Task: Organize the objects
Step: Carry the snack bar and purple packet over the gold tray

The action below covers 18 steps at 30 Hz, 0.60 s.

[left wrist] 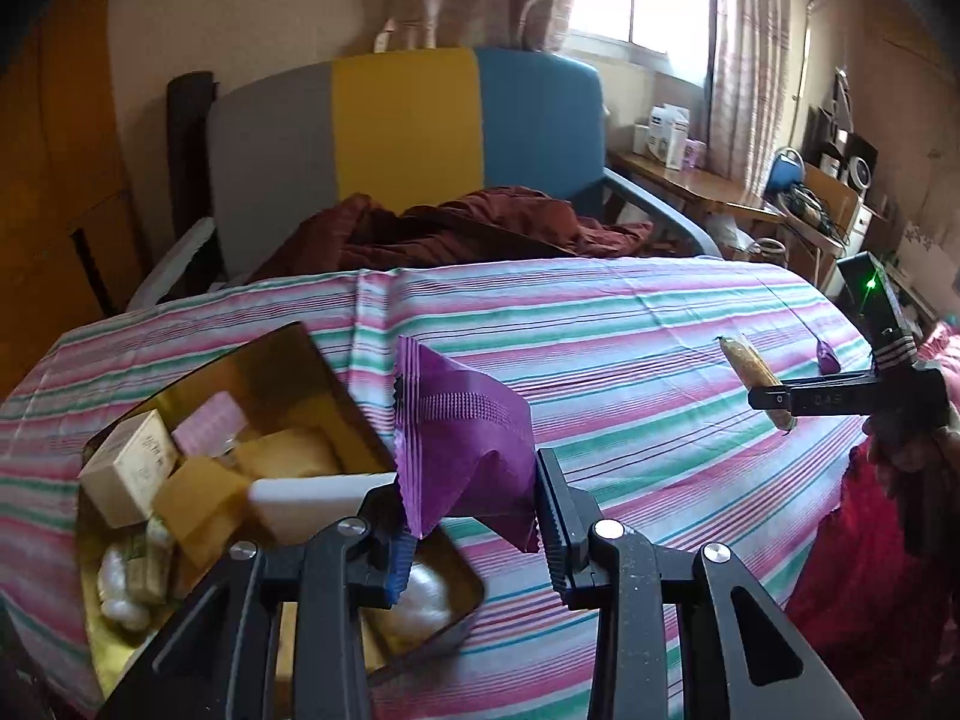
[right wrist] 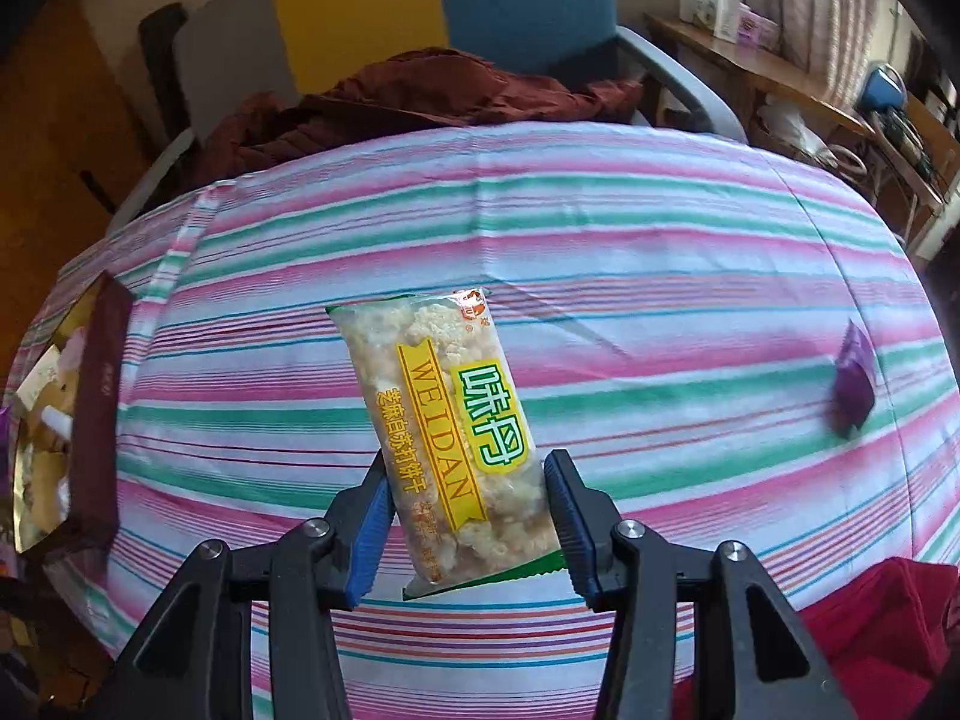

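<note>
Left claw (left wrist: 468, 516) is closed on a purple packet (left wrist: 462, 432), which stands up between its pads, lifted off the striped surface (left wrist: 600, 324). Just to its left and below lies an open gold tin (left wrist: 288, 354) crowded with small boxes and wrapped items. Well off to its right, the right claw (left wrist: 774, 399) shows in the left wrist view, clamped on a clear biscuit packet (left wrist: 753, 369).

Right claw (right wrist: 465, 531), seen from its own camera, grips that biscuit packet (right wrist: 444, 444) by its lower half, the packet tilting up and away from the pads. A second purple packet (right wrist: 852, 390) rests on the striped surface (right wrist: 600, 222) far to its right; the tin (right wrist: 36, 420) sits far to its left.
</note>
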Tool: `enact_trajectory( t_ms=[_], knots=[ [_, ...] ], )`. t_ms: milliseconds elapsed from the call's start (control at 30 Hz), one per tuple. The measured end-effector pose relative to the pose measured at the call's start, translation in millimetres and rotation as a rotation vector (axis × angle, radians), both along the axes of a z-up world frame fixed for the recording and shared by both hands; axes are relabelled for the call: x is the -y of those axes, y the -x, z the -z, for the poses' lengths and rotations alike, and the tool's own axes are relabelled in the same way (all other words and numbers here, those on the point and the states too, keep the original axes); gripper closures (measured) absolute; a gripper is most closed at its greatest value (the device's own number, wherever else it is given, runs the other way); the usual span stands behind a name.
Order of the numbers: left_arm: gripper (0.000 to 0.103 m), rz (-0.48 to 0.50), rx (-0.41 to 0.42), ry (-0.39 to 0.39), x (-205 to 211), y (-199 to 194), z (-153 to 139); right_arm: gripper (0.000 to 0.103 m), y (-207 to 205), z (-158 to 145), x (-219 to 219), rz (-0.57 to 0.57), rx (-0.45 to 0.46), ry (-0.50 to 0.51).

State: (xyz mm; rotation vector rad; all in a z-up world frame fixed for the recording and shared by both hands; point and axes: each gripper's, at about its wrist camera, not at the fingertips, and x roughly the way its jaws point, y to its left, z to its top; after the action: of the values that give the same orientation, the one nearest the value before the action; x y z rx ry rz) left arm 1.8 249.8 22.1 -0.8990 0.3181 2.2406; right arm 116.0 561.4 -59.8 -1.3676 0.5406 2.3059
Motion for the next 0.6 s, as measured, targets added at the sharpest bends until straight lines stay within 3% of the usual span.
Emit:
enact_trajectory(
  t_ms=[600],
  knots=[
    [0.067,-0.144,0.023,-0.047,84.0,18.8,3.4,0.054,79.9,-39.8,172.9,-0.332,-0.164,0.078]
  ],
)
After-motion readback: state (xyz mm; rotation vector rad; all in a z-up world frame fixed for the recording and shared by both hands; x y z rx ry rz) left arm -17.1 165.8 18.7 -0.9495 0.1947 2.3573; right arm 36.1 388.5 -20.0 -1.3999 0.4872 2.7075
